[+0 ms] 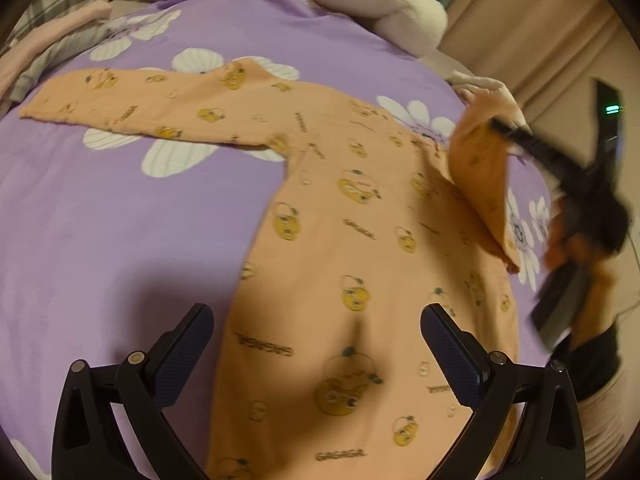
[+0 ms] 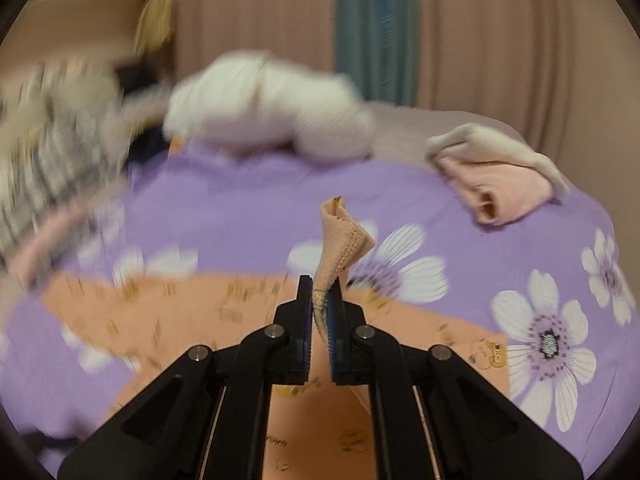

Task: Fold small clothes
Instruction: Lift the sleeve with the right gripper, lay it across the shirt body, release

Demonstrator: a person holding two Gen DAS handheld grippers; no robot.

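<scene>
Left wrist view: the left hand-held gripper [image 1: 316, 344] hangs with jaws apart above the orange shirt [image 1: 340, 220] spread on the purple bedspread [image 1: 100, 220]. Right wrist view: the right hand-held gripper [image 2: 320, 300] is clamped on the shirt's sleeve [image 2: 340, 236], lifted off the bed.

Open left tongs [image 1: 316, 354] above orange garment [image 1: 320, 208]

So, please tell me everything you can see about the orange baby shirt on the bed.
The orange shirt is soft knit fabric printed with yellow cartoon faces and "GAGAGA" lettering. It lies mostly flat on the purple flowered bedsheet, one sleeve stretched out sideways. The other sleeve is lifted off the bed, its cuff pinched in the shut right gripper.
</scene>
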